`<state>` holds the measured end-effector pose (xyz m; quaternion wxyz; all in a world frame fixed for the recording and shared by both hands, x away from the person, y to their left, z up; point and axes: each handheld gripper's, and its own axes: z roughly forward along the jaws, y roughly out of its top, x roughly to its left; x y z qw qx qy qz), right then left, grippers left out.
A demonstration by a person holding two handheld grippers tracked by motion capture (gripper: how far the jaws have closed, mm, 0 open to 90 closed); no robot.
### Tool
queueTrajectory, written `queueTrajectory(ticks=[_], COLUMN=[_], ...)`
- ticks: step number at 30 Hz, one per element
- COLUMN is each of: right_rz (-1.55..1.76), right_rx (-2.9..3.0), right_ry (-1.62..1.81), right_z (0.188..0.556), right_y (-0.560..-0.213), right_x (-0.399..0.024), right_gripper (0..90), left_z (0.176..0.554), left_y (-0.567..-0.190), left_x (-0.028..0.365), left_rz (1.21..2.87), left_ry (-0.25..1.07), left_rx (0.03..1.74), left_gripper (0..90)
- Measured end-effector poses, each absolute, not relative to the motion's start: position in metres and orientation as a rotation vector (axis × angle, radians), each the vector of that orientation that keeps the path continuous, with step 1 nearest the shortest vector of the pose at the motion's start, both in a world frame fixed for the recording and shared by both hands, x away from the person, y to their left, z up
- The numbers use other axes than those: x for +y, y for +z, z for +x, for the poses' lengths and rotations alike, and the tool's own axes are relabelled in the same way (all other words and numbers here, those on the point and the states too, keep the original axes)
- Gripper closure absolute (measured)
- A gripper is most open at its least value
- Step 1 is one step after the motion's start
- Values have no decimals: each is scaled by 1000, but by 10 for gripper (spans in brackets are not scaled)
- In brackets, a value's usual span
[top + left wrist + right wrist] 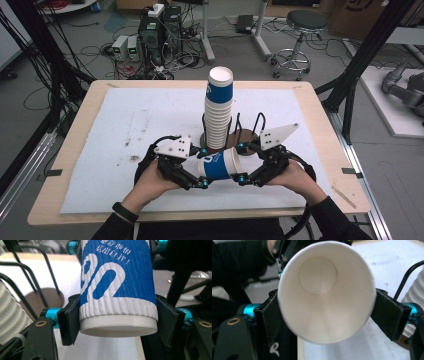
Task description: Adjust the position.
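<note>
A blue-and-white paper cup (220,164) lies sideways just above the white mat, held between both grippers. My left gripper (204,168) is shut on its base end; in the left gripper view the jaws press the ribbed cup (116,287) from both sides. My right gripper (242,163) is shut on the mouth end. In the right gripper view the cup's open rim (324,290) faces the camera, squeezed slightly oval between the pads (272,315). Just behind stands a tall stack of the same cups (219,107).
The stack sits in a black wire holder (247,136) on a round brown base (51,296). A stained white mat (125,130) covers the wooden table (320,125). Beyond the table are computers, cables and a stool (302,30).
</note>
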<state>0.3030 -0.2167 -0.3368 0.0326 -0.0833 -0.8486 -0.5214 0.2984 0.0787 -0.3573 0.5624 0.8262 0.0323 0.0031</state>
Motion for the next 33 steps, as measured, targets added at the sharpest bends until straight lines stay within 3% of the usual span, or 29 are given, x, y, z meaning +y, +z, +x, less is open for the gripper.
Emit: queueTrajectory(ticks=[7,20,33], right_rz=[-352,-451,-375], right_rx=[-2492,-2347,-2402], right_ry=[-1733,-1804,-1794], right_z=[309,308,305], right_y=[-333,-341,-339], right_x=[-230,-217,-215], right_gripper=[176,135,236], left_z=[302,301,298], left_y=[-356,-360,-365], left_x=[90,89,72], left_rz=[1852,1720,1859], left_ry=[28,18,-15], left_rx=[113,140,152], left_gripper=[301,300,286])
